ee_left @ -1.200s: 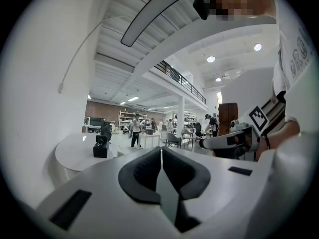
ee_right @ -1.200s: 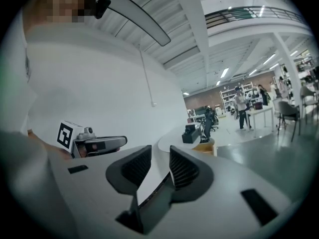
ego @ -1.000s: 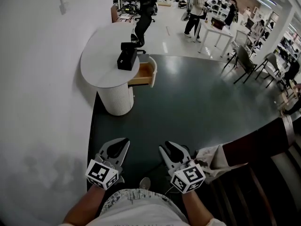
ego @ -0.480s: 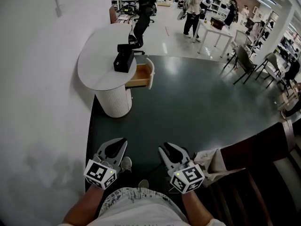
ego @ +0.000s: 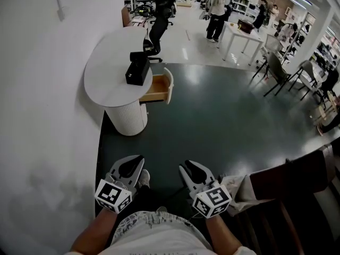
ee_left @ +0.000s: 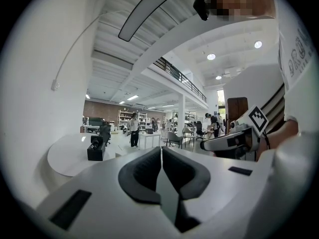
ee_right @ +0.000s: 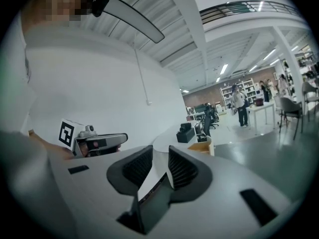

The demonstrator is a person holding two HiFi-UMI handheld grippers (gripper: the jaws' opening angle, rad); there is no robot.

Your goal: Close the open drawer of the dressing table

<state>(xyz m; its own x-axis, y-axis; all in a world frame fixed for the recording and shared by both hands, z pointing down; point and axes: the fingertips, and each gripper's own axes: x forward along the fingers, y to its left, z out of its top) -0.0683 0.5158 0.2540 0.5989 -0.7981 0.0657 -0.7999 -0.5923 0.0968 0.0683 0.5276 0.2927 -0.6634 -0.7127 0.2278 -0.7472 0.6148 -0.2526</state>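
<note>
The white dressing table (ego: 109, 62) stands against the left wall on a ribbed pedestal. Its wooden drawer (ego: 158, 88) is pulled open to the right. The drawer (ee_right: 203, 146) also shows far ahead in the right gripper view. A black box (ego: 137, 68) rests on the tabletop. Both grippers are held low at my waist, far short of the table. My left gripper (ego: 139, 160) (ee_left: 161, 151) is shut, pads together and empty. My right gripper (ego: 187, 166) (ee_right: 160, 159) is open by a narrow gap with nothing between its pads.
Dark green floor (ego: 212, 121) lies between me and the table. A dark wooden chair (ego: 295, 177) with a cloth (ego: 239, 184) on it stands close at my right. An office chair (ego: 156, 31) sits behind the table. People (ego: 217, 9), tables and chairs fill the back right.
The view has shifted toward the table, which sits slightly lower and further left. A shoe now shows beside the left gripper. Both grippers keep their places in the view.
</note>
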